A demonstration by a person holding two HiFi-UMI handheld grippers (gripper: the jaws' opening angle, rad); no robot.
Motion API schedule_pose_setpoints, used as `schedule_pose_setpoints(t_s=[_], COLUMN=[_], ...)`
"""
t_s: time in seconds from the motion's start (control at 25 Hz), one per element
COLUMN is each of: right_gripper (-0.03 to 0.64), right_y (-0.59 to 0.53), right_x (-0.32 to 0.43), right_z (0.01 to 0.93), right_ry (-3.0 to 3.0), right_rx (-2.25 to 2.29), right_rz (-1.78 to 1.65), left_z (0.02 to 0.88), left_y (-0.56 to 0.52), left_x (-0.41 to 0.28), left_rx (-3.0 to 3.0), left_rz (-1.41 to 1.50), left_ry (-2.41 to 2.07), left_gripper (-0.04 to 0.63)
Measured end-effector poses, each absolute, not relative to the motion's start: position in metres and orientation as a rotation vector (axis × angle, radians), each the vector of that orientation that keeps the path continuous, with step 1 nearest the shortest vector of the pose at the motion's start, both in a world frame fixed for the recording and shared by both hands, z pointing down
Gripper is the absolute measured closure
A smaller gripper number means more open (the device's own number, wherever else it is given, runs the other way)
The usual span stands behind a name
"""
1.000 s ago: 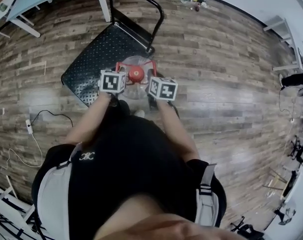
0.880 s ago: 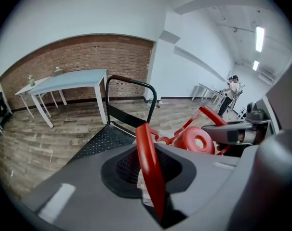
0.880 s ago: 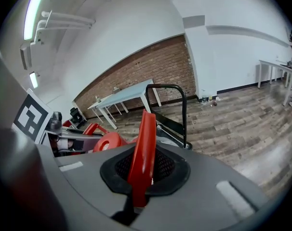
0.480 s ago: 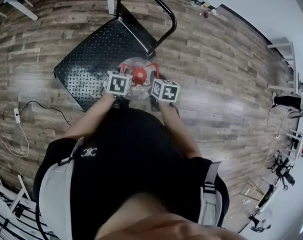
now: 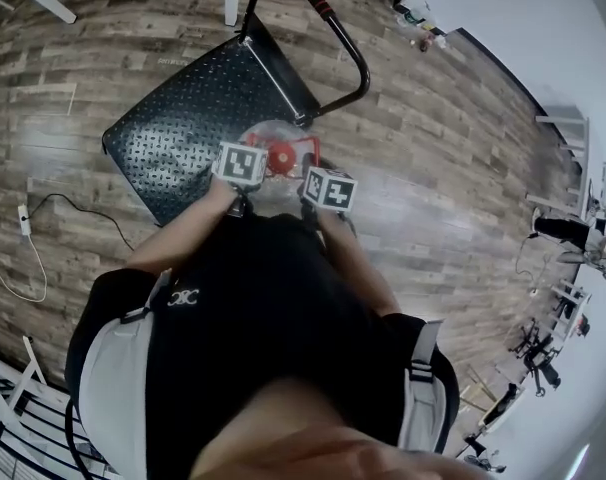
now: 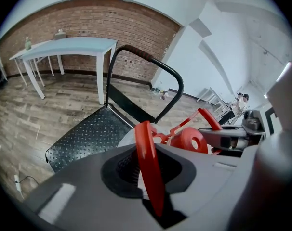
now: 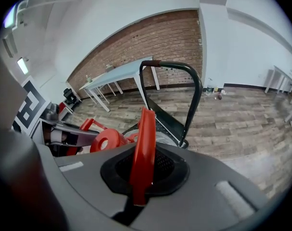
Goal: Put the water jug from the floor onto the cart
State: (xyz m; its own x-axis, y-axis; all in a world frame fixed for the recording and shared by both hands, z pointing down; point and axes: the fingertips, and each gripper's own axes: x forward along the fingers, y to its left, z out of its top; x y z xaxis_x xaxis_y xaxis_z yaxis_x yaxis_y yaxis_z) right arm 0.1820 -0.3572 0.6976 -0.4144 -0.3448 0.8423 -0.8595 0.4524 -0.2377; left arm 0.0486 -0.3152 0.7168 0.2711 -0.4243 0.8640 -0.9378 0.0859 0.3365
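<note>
Two grips: our left gripper (image 6: 149, 177) and right gripper (image 7: 139, 174) each have their fingers clamped narrow on a strap of the red handle (image 6: 145, 143). The left fingers have just been closing, with that strap between them.
Water jug (image 5: 266, 133): it sits directly below both sets of fingers, with its red cap (image 5: 280, 154) midway between them.
Cart (image 5: 183, 118): its black studded deck lies just beyond the fingers, and the push bar (image 5: 335, 30) rises past the right ones.
Seating: we think the jug is at the deck's near corner. Its base is hidden from us, so we cannot tell whether it rests there or hangs from the fingers.
Handling: we judge it heavy, with a stiff, smooth, clear wall. Any water inside would slosh and make it swing under the fingers.
Hold: we would keep to the handle straps, one on each side of the cap. The slick wall offers the fingers nothing to bite on.
</note>
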Motion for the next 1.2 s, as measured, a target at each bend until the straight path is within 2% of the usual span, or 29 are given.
schedule_pose_setpoints(t_s=[1.2], right_gripper=[0.598], right_y=[-0.447], right_x=[0.115], right_z=[0.796], right_ry=[-2.013], right_rx=[0.621], right_rz=[0.695], left_z=[0.801], left_y=[-0.369], left_x=[0.004], left_rx=[1.238], left_rz=[0.573], left_ry=[-1.517], left_gripper=[0.552])
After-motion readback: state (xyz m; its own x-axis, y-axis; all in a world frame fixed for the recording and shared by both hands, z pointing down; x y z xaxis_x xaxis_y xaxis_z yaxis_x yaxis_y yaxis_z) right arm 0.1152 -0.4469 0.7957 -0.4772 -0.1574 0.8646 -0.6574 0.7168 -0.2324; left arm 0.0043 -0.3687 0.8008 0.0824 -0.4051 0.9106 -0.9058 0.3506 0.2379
